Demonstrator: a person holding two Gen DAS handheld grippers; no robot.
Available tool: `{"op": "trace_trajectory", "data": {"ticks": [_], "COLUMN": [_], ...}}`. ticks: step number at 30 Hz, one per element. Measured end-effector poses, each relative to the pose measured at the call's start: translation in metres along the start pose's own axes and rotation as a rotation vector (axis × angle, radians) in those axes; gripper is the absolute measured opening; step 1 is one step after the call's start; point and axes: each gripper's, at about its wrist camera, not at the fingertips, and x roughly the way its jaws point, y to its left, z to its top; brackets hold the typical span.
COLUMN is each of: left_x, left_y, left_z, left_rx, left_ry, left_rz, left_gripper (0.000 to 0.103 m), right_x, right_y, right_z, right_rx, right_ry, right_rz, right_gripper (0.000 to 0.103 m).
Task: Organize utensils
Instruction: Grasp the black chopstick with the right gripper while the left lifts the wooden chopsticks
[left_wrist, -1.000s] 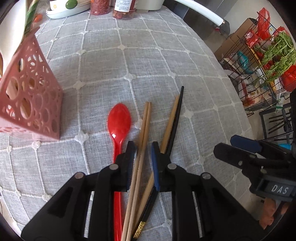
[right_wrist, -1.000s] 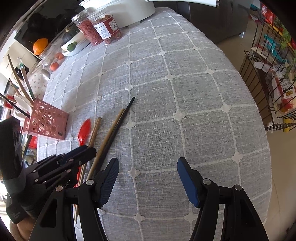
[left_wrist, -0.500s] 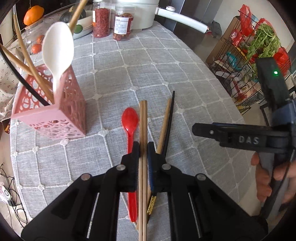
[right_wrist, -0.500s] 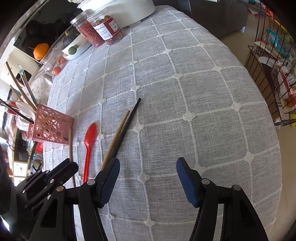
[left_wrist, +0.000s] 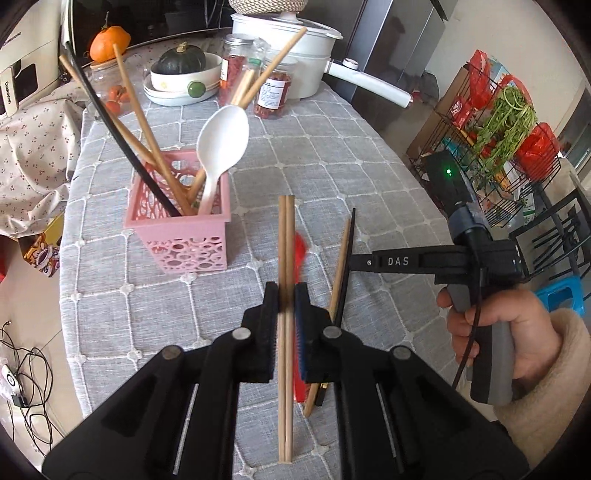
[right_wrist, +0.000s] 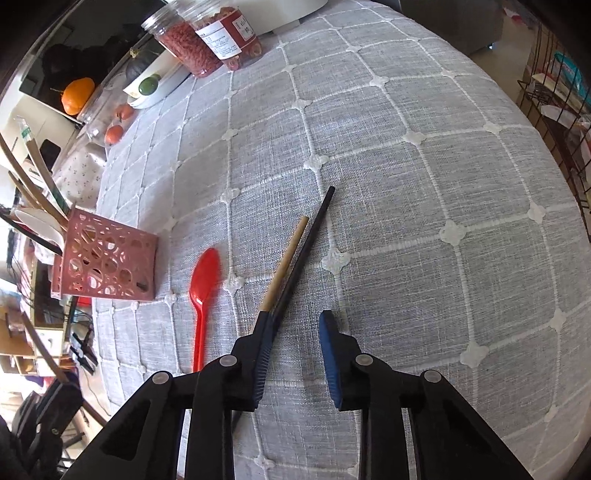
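Observation:
My left gripper (left_wrist: 286, 295) is shut on a pair of wooden chopsticks (left_wrist: 285, 236) and holds them above the table, right of the pink holder (left_wrist: 181, 236). The holder has a white spoon (left_wrist: 221, 140), wooden chopsticks and a black chopstick in it. A red spoon (right_wrist: 202, 284), one wooden chopstick (right_wrist: 286, 262) and one black chopstick (right_wrist: 306, 243) lie on the grey cloth (right_wrist: 406, 206). My right gripper (right_wrist: 295, 325) is open, low over the near ends of those two chopsticks. The pink holder also shows in the right wrist view (right_wrist: 107, 258).
Two red-filled jars (left_wrist: 273, 88), a white pot (left_wrist: 291, 48) and a bowl with a squash (left_wrist: 181, 70) stand at the table's far end. A wire rack with greens (left_wrist: 506, 122) stands on the floor at the right.
My left gripper has closed on the wooden chopstick pair and lifted it off the cloth. My right gripper has narrowed and moved left over the lying wooden and black chopsticks.

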Motion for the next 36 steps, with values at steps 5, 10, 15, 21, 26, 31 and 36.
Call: {"op": "trace_trajectory", "data": {"ticks": [5, 10, 15, 21, 26, 31, 36], "left_x": [-0.010, -0.017, -0.018, -0.019, -0.020, -0.022, -0.034], "left_y": [0.012, 0.019, 0.022, 0.024, 0.025, 0.028, 0.033], "left_z": [-0.002, -0.003, -0.004, -0.004, -0.004, -0.004, -0.004], "left_rx": [-0.025, -0.036, -0.043, -0.052, -0.059, -0.074, -0.076], "left_ry": [-0.011, -0.022, -0.024, -0.026, -0.032, -0.043, -0.071], "left_rz": [0.001, -0.005, -0.005, -0.002, 0.003, 0.014, 0.029], "left_gripper": [0.010, 0.010, 0.010, 0.010, 0.010, 0.010, 0.010], "right_x": [0.003, 0.006, 0.010, 0.012, 0.017, 0.021, 0.015], "right_y": [0.014, 0.019, 0.030, 0.040, 0.050, 0.062, 0.038], "right_z": [0.003, 0.007, 0.008, 0.009, 0.010, 0.007, 0.006], "right_rx": [-0.027, -0.002, -0.016, -0.052, -0.081, -0.172, -0.108], "right_ry": [-0.016, -0.013, -0.015, -0.025, -0.020, -0.031, -0.054], "right_rz": [-0.072, -0.075, -0.079, -0.093, -0.104, -0.185, -0.055], "right_gripper": [0.021, 0.021, 0.021, 0.021, 0.021, 0.012, 0.007]}}
